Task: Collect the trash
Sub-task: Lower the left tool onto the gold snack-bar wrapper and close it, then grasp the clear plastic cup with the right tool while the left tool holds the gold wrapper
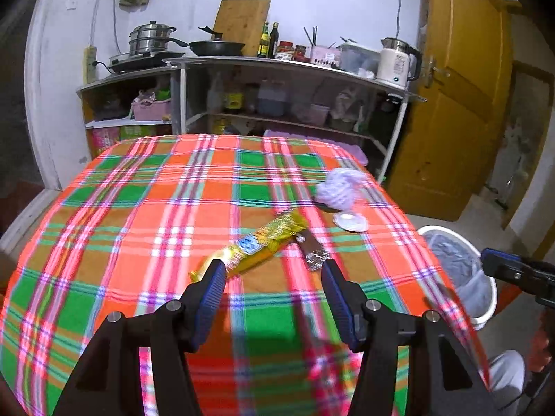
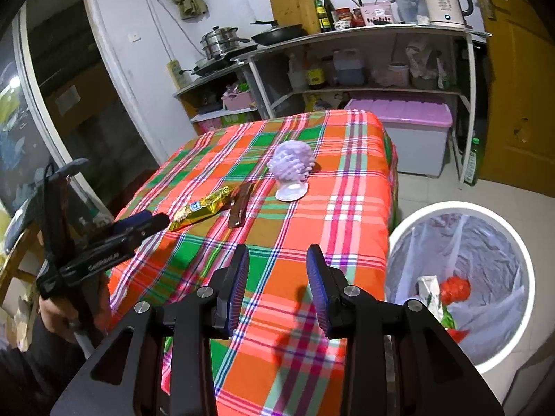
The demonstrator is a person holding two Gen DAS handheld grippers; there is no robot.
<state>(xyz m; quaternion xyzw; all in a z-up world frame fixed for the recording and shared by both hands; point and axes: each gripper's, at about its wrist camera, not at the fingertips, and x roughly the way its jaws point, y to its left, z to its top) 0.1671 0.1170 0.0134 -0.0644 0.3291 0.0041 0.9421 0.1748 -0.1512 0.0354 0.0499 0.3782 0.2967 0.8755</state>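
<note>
Gold foil snack wrapper (image 1: 263,244) lies on the plaid-covered desk (image 1: 138,208), toward its near-middle, with a dark brown wrapper (image 2: 240,205) touching or just beside its far end; a lavender foam net (image 2: 293,163) and a flat white lid (image 2: 291,192) sit further along, near the desk's far right edge. Left hand-held gripper (image 1: 272,274) has its jaws spread and empty, lined up just short of the gold wrapper's near twisted end. Right hand-held gripper (image 2: 278,267) is also spread, somewhat narrower, with nothing between the pads, over the near desk edge. White lined bin (image 2: 458,277) stands on the floor just beside the desk's right side, already holding some red and white scraps. Judgement: both wrappers are very light, crinkly and slick; the gold one looks partly puffed, so pinching across its middle or the crimped end should hold better than a flat edge. Foam net is soft and springy; any bite should work. Unclear: whether the gold wrapper is empty, the print on it, and the blurred brown wrapper's near end.
</note>
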